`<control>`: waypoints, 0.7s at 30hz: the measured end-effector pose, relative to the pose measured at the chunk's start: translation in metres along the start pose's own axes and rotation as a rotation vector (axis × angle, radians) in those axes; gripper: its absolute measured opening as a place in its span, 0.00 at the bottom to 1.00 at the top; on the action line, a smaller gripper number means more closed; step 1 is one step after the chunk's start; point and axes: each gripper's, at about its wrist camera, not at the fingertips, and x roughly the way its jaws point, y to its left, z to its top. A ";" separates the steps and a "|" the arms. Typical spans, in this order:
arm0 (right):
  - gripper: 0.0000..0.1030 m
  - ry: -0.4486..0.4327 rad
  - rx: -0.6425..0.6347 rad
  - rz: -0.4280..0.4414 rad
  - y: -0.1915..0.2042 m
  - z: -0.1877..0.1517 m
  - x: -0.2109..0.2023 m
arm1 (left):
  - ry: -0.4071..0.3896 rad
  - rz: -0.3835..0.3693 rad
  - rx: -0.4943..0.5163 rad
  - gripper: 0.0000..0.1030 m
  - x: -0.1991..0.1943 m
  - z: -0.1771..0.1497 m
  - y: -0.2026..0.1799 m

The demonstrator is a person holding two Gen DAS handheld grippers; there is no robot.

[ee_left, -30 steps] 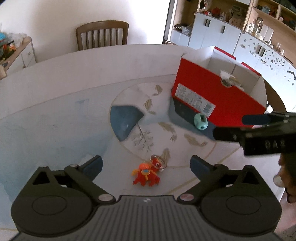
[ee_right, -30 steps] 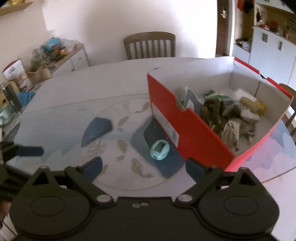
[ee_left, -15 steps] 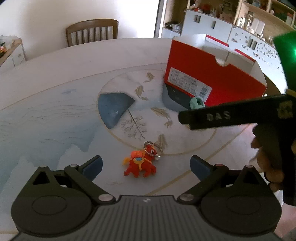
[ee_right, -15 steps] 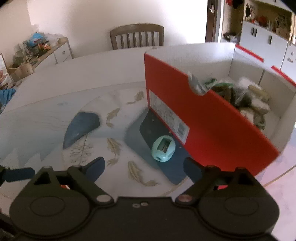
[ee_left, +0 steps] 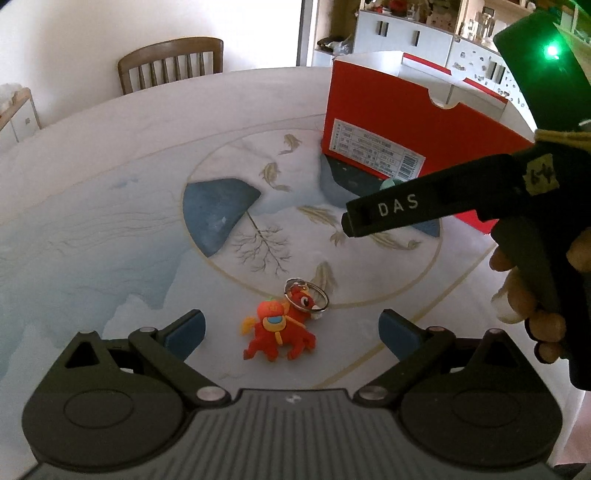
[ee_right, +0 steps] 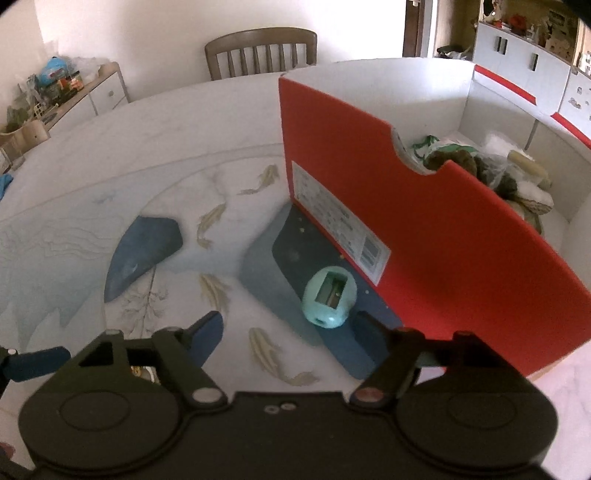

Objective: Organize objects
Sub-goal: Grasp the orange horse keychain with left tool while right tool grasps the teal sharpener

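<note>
A round bench (ee_left: 92,177) printed with fish, a bare tree and blue shapes is seen from both wrist views, with a wooden chair (ee_left: 171,62) at its far side and white cabinets (ee_left: 413,35) far right. An open red shoebox (ee_right: 424,229) stands on the right half of the bench, holding a heap of dark and pale things that cannot be told apart; a white barcode label is stuck on its near red wall, its print too small to be read. A mint-green sharpener (ee_right: 330,302) lies just beside that wall, so the box crowds it on the right. The right hand-held gripper (ee_right: 290,328) is lowered around the sharpener, its jaws closing with the sharpener between them but not yet pressed. In the left view this tool crosses the right side, "DAS" being legible on its finger, a handwritten tag near the grip and a green light above. The left hand-held gripper (ee_left: 291,328) is held apart around a red horse keyring (ee_left: 284,328) lying on the near bench, untouched.
</note>
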 end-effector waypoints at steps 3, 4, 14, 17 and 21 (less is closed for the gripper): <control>0.71 -0.004 -0.003 -0.012 0.001 0.002 0.001 | 0.002 0.006 -0.010 0.88 0.000 0.000 0.001; 0.69 -0.006 -0.010 -0.021 0.002 0.003 0.002 | 0.001 0.010 -0.011 0.85 0.000 0.000 0.002; 0.34 -0.028 -0.036 -0.042 -0.001 0.006 0.001 | -0.001 0.022 -0.005 0.47 -0.007 0.001 0.000; 0.27 -0.030 -0.039 -0.032 -0.005 0.007 0.000 | 0.008 0.033 0.002 0.37 -0.006 0.002 -0.002; 0.27 -0.026 -0.044 -0.014 -0.009 0.006 -0.003 | 0.018 0.033 -0.021 0.31 -0.010 0.007 -0.001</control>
